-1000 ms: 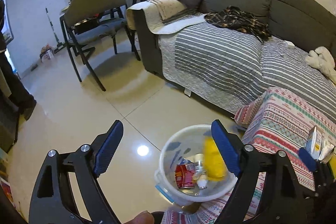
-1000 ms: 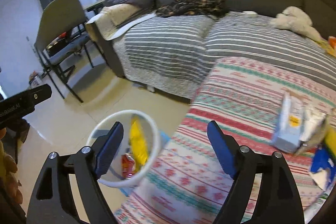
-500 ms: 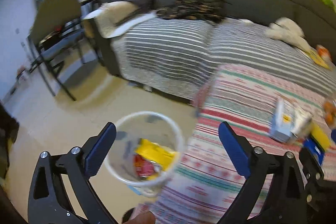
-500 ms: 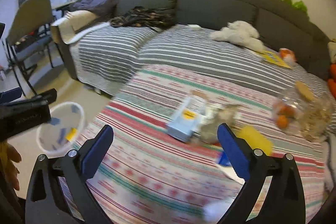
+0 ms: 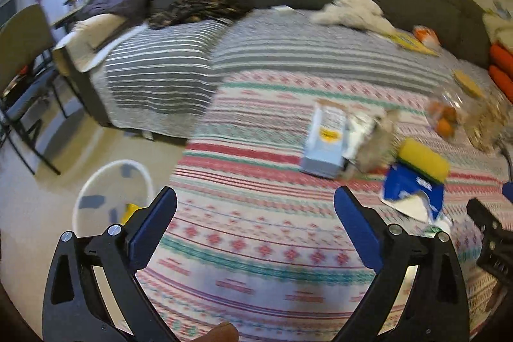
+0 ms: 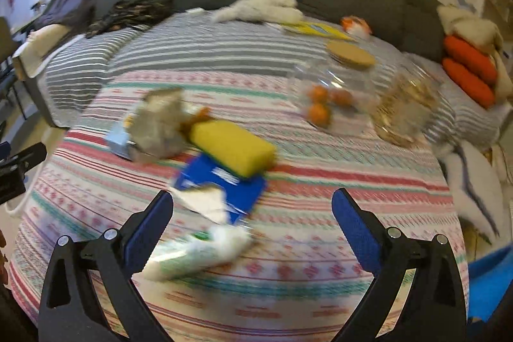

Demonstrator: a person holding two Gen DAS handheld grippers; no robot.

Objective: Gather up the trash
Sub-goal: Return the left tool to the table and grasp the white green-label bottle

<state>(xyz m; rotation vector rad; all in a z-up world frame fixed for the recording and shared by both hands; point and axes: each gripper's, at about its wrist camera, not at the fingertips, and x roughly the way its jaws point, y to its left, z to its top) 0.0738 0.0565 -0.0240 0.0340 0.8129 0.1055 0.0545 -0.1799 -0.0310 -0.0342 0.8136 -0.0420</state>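
Trash lies on a table with a patterned cloth (image 6: pixel 288 294): a white-green wrapper (image 6: pixel 198 249), a blue packet with white paper (image 6: pixel 221 185), a yellow sponge-like block (image 6: pixel 234 146), a crumpled grey bag (image 6: pixel 160 127) and a light blue carton (image 5: pixel 325 140). A white bin (image 5: pixel 96 201) with trash inside stands on the floor left of the table. My left gripper (image 5: pixel 255 213) is open and empty above the cloth. My right gripper (image 6: pixel 251 213) is open and empty just above the wrapper and blue packet.
Two clear jars (image 6: pixel 336 92) stand at the table's far right, one with oranges. A grey sofa with a striped cover (image 5: pixel 198 63) lies behind, with a white plush toy (image 6: pixel 263 5). A chair (image 5: pixel 22 60) stands at the left.
Both grippers have swung right, from over the bin to over the table. The bin now sits at the left edge. The trash pile is closer to the right gripper.
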